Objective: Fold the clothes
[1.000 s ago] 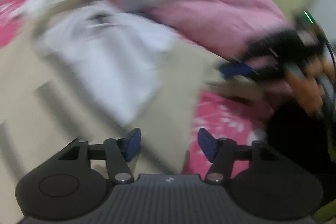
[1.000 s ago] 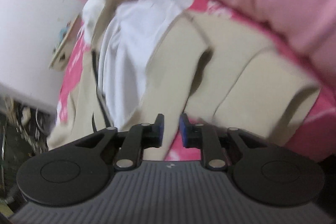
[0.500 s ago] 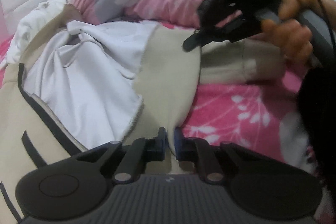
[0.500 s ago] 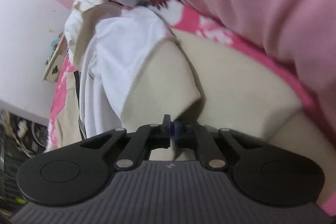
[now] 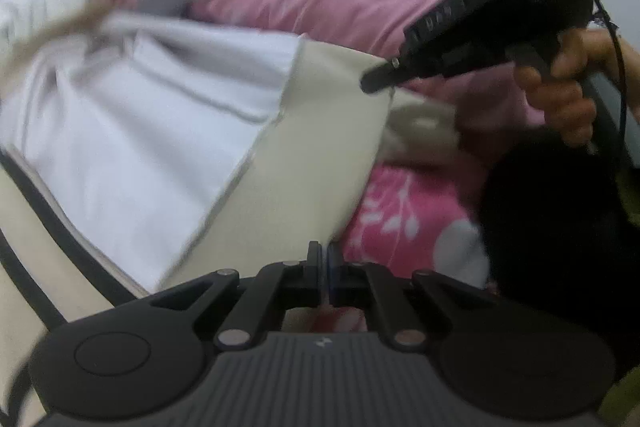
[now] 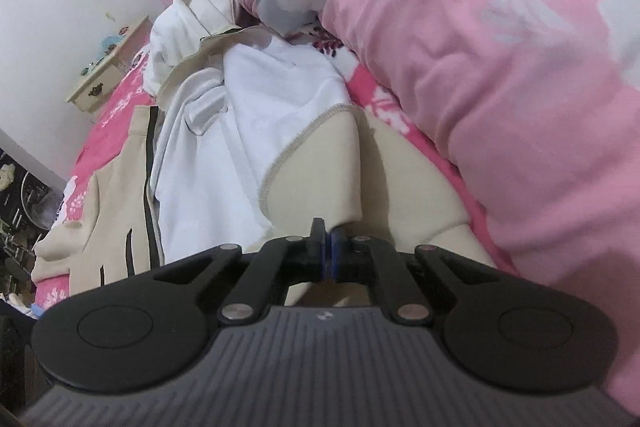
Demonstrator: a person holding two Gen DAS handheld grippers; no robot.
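Jacket (image 5: 304, 163) beige, white lining, on bed (image 5: 400, 211) — L gripper (image 5: 325, 259) & R gripper (image 6: 327, 239) both clenched on its edge

Both wrist views look down, close over the beige jacket (image 5: 304, 163), sharing it; the left seems blurred.

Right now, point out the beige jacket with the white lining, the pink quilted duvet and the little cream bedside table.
beige jacket (image 6: 320, 163), right wrist view, on the folded beige flap.
pink quilted duvet (image 6: 500, 47), right wrist view, on its bulging side.
cream bedside table (image 6: 108, 75), right wrist view, on the drawer front.
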